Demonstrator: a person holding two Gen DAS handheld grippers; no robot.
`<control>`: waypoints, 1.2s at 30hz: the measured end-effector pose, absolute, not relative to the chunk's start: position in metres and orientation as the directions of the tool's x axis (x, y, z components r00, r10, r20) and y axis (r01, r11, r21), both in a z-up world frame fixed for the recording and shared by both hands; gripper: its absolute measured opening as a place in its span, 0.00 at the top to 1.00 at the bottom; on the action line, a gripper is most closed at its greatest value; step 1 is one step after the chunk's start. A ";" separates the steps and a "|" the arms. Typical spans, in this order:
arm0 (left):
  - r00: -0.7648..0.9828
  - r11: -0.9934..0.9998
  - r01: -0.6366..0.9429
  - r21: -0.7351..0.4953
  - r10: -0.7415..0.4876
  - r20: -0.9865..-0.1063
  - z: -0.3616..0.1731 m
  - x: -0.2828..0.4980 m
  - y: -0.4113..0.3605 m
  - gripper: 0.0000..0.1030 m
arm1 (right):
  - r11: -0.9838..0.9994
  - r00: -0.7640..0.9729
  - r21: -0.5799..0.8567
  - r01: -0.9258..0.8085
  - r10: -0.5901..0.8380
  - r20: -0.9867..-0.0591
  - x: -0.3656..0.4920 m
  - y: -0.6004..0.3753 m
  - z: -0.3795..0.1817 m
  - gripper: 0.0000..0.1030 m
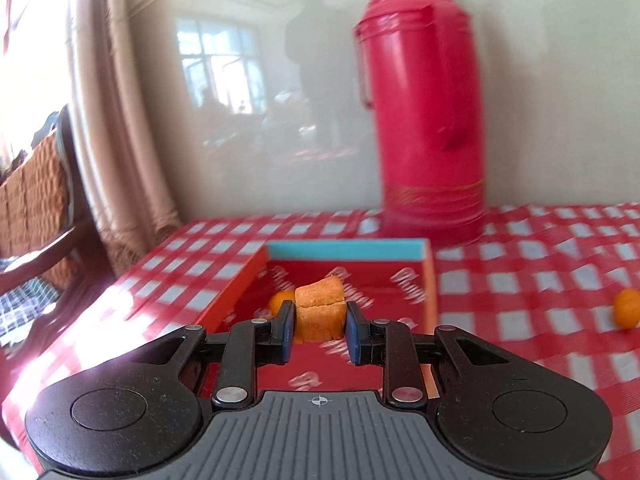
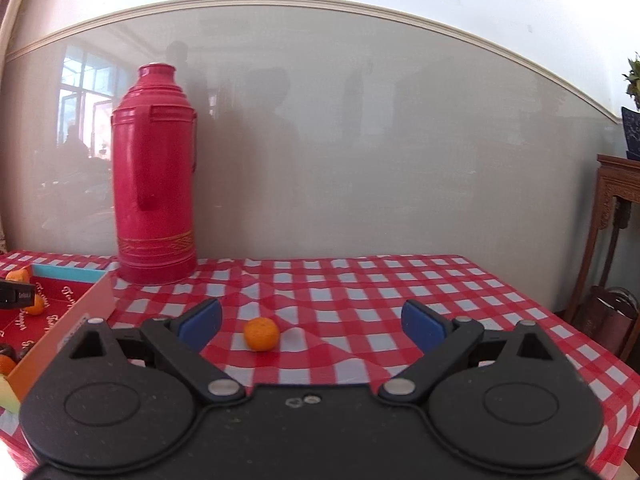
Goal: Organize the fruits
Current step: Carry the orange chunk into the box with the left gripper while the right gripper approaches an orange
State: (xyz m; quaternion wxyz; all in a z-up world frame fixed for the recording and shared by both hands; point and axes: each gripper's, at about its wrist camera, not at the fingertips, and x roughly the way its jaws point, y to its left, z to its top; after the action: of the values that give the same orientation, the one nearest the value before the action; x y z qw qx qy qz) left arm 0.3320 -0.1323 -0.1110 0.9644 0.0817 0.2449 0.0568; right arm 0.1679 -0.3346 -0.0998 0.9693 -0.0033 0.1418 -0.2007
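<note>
On the left edge of the table [image 2: 360,280], which wears a red and white checked cloth, lies an open box [image 1: 240,280] with orange walls, a turquoise far wall and a red printed floor. The left gripper [image 1: 320,326] hangs over this box, its blue pads pressed against the two sides of a tan, blocky piece of fruit [image 1: 321,312] with a crease across its middle; the piece is held above the box floor. Just behind the left pad, a small orange [image 1: 277,299] rests on the box floor. In the right wrist view more small fruit show inside the box near its left side, partly hidden. A tall red thermos [image 2: 154,184] stands upright at the far edge of the table, just beyond the box's far right corner, against the glossy wall. To its right, out on the cloth and well apart from the box, sits a mandarin [image 2: 261,333]. The right gripper [image 2: 312,324] is spread wide and holds nothing; the mandarin lies in front of it, nearer its left finger than its right
</note>
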 end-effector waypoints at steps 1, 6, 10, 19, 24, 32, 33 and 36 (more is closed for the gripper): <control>0.867 0.980 -0.078 0.183 0.157 -0.472 -0.113 0.332 -0.127 0.74 | 0.922 0.881 -0.069 0.381 -0.385 -0.277 0.169 -0.331 -0.101 0.12; 0.849 0.979 -0.108 0.172 0.181 -0.496 -0.116 0.332 -0.109 0.74 | 0.933 0.888 -0.073 0.352 -0.358 -0.288 0.180 -0.316 -0.103 0.12; 0.838 0.983 -0.120 0.141 0.177 -0.517 -0.115 0.329 -0.100 0.53 | 0.942 0.894 -0.074 0.328 -0.335 -0.297 0.191 -0.304 -0.105 0.09; 0.861 0.982 -0.157 0.107 0.189 -0.472 -0.097 0.312 -0.080 0.13 | 0.947 0.895 -0.089 0.310 -0.322 -0.308 0.206 -0.290 -0.109 0.08; 0.871 0.980 -0.177 0.093 0.200 -0.449 -0.090 0.298 -0.065 0.05 | 0.941 0.885 -0.083 0.328 -0.337 -0.321 0.215 -0.292 -0.112 0.08; 0.865 0.974 -0.213 0.074 0.224 -0.450 -0.086 0.276 -0.039 0.04 | 0.927 0.858 -0.095 0.363 -0.373 -0.354 0.234 -0.299 -0.120 0.08; 0.863 0.973 -0.221 0.073 0.230 -0.449 -0.087 0.273 -0.036 0.04 | 0.925 0.853 -0.096 0.368 -0.377 -0.359 0.237 -0.300 -0.121 0.08; 0.861 0.968 -0.238 0.076 0.246 -0.444 -0.089 0.266 -0.026 0.04 | 0.918 0.837 -0.102 0.382 -0.391 -0.384 0.247 -0.304 -0.125 0.08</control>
State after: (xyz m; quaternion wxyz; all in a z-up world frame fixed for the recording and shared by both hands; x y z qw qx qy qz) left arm 0.2656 -0.0257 -0.0887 0.9647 0.0091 0.2315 0.1253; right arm 0.2474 -0.3041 -0.1250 0.9582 -0.0108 0.2027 -0.2016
